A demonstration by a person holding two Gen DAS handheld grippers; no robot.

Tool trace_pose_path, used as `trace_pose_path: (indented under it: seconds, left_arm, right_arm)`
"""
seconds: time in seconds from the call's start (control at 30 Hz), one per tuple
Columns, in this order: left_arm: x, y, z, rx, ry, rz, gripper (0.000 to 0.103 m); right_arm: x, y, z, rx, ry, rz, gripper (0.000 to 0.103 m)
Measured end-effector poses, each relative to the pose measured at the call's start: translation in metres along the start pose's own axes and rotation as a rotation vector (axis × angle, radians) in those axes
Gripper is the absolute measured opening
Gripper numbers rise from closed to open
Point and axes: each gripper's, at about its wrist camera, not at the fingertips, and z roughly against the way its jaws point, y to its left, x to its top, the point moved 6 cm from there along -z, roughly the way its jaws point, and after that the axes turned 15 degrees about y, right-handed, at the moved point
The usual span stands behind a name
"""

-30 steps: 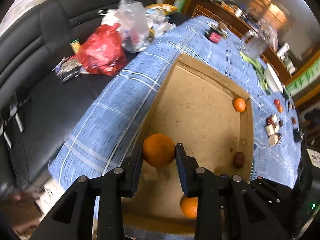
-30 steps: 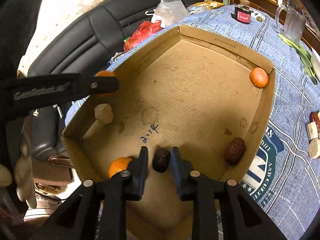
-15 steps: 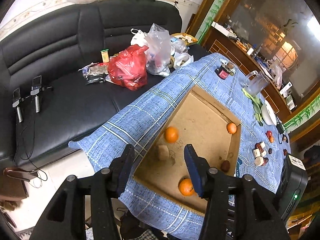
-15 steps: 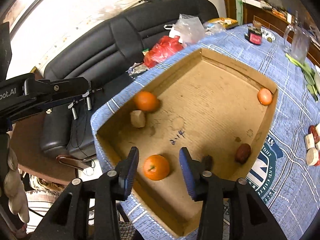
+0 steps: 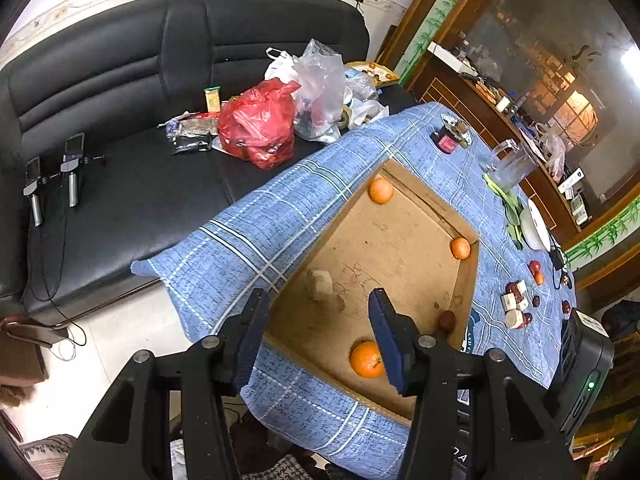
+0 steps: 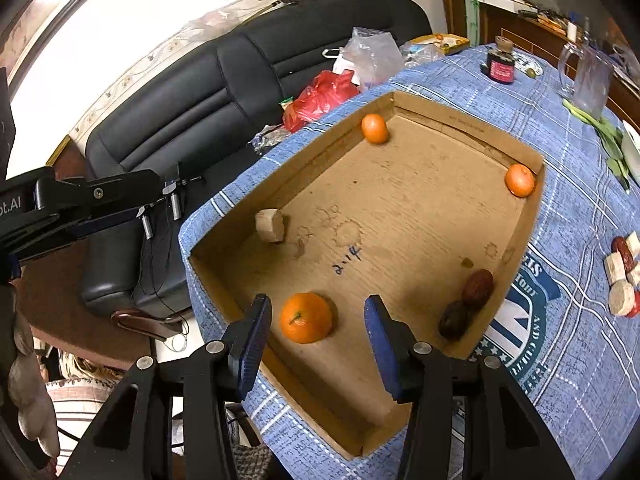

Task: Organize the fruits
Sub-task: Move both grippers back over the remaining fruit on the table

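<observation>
A shallow cardboard box (image 6: 460, 124) (image 5: 436, 208) lies on the blue checked tablecloth. It holds three oranges: one near the front (image 6: 306, 317) (image 5: 366, 359), one in the far left corner (image 6: 375, 128) (image 5: 381, 190), one in the far right corner (image 6: 519, 180) (image 5: 460, 248). Two dark red dates (image 6: 478, 285) (image 6: 454, 319) lie together by the right wall; one shows in the left wrist view (image 5: 446, 319). A pale chunk (image 6: 270, 225) (image 5: 320, 284) lies by the left wall. My left gripper (image 5: 316, 340) and right gripper (image 6: 316, 344) are open and empty, raised above the box's near edge.
More dates and pale chunks (image 6: 622, 276) (image 5: 516, 308) lie on the cloth right of the box. A glass mug (image 6: 588, 80), a dark jar (image 6: 500, 66) and a white plate (image 5: 536, 228) stand further back. A black sofa (image 5: 120, 120) with a red bag (image 5: 258, 128) is to the left.
Both grippers opened and let go: the left released an orange, which rolled to the far left corner; the right released a date, now by the other date. Both pulled back and up.
</observation>
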Motion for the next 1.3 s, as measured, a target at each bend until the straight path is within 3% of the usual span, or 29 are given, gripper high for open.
trace_pose_path:
  seconds: [0.27,0.73,0.87,1.13,1.3]
  left_arm:
    - [0.002,-0.036,-0.038,-0.033,0.071,-0.046,0.052]
    - [-0.026,-0.187,-0.117,-0.122,0.225,-0.351,0.052]
    - [-0.042,-0.214,-0.141,-0.13,0.282,-0.418,0.052]
    - [-0.067,-0.258,-0.174,-0.151,0.346,-0.5,0.052]
    - [-0.061,-0.288,-0.183,-0.17,0.316,-0.536,0.052]
  right_arm:
    - [-0.021,-0.049,0.014,-0.038,-0.034,-0.121,0.053]
    - [-0.096,-0.244,0.073,-0.124,-0.118,-0.608,0.052]
    - [-0.105,-0.29,0.087,-0.14,-0.131,-0.664,0.052]
    - [-0.074,-0.351,0.093,-0.122,-0.167,-0.66,0.052]
    - [-0.061,-0.366,0.066,-0.129,-0.117,-0.639,0.052]
